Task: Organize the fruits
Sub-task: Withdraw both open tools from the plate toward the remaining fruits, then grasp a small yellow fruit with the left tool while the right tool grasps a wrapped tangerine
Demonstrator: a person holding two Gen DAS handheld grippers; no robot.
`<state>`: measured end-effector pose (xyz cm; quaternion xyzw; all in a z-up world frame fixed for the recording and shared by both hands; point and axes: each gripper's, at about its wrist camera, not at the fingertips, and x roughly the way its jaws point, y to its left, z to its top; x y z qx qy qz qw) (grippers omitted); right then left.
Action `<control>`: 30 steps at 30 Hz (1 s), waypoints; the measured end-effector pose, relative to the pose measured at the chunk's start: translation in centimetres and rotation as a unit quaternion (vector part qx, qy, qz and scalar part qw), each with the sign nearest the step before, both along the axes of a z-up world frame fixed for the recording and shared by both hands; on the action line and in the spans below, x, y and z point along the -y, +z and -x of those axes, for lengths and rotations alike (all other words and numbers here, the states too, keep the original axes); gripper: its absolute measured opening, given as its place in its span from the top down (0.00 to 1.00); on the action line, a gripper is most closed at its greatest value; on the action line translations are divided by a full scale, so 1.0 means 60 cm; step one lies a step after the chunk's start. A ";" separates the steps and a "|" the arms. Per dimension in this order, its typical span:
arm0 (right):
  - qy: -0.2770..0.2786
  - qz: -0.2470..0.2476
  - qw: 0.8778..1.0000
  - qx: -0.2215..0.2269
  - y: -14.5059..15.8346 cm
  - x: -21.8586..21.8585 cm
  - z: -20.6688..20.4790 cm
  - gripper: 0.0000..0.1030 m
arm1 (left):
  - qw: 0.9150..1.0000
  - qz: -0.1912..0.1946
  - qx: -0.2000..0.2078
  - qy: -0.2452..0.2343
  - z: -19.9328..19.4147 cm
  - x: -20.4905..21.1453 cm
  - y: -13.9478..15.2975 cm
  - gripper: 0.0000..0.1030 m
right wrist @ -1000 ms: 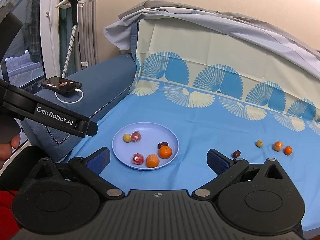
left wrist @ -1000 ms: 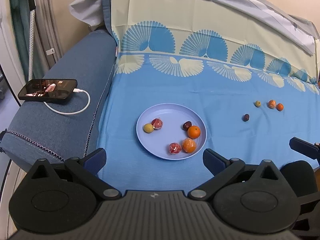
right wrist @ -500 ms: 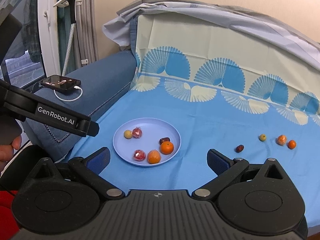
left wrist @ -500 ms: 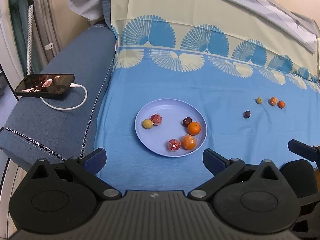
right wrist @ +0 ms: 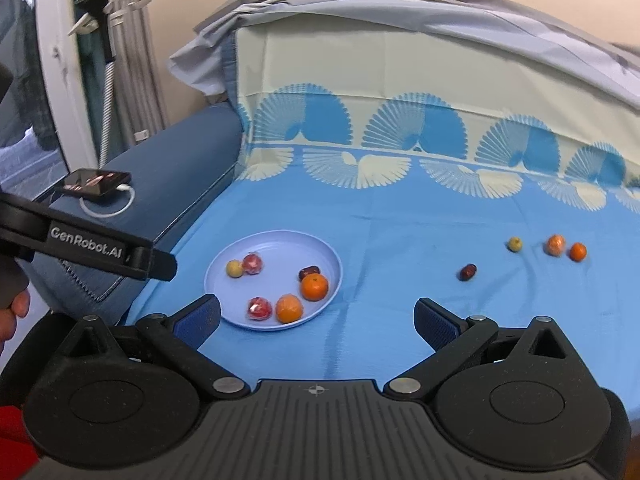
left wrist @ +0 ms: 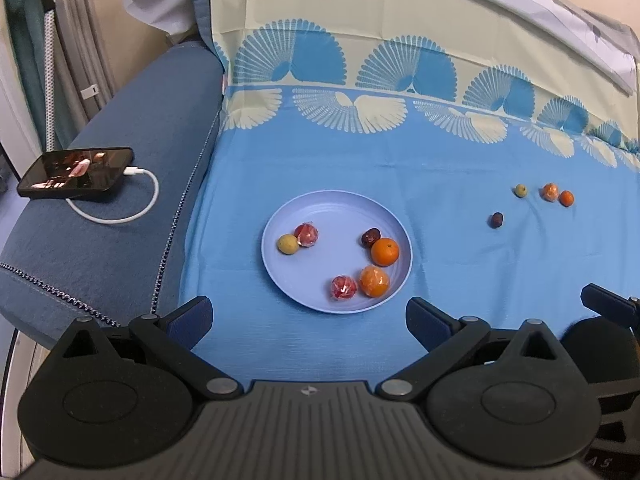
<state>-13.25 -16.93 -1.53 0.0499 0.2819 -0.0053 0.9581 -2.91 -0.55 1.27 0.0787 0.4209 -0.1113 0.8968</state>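
Note:
A lilac plate point(left wrist: 340, 212) point(right wrist: 276, 242) lies on the blue sheet and holds several fruits: two oranges point(left wrist: 385, 251) point(right wrist: 314, 286), two red wrapped fruits point(left wrist: 343, 287), a yellow-green fruit point(left wrist: 288, 244) and a dark date point(left wrist: 370, 237). To the right on the sheet lie a dark date point(left wrist: 496, 220) point(right wrist: 467, 272), a yellow-green fruit point(left wrist: 520, 190) point(right wrist: 514, 244) and two small oranges point(left wrist: 550, 192) point(right wrist: 578, 251). My left gripper point(left wrist: 308, 314) is open and empty, near the plate's front edge. My right gripper point(right wrist: 316, 316) is open and empty, short of the plate and the loose fruits.
A phone point(left wrist: 76, 173) on a white charging cable point(left wrist: 120, 216) lies on the dark blue sofa arm at the left. The patterned sheet rises up the backrest point(left wrist: 400, 40) behind. The left gripper's body point(right wrist: 100, 244) crosses the right wrist view at the left.
Both views have shifted a little. The plate and loose fruits sit slightly higher in the right wrist view. No fruit has moved and both grippers stay open.

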 end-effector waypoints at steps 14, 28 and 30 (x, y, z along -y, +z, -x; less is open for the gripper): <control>-0.090 -0.011 0.996 -0.002 -0.029 0.104 -0.024 0.01 | 0.999 -0.001 -0.020 -0.030 -0.058 0.093 -0.012 0.00; -0.237 0.003 0.971 0.011 -0.050 0.323 -0.100 0.01 | 0.993 -0.012 -0.005 -0.121 -0.180 0.318 -0.023 0.00; -0.252 0.012 0.968 0.006 -0.068 0.362 -0.123 0.01 | 0.990 -0.013 -0.012 -0.141 -0.203 0.362 -0.038 0.00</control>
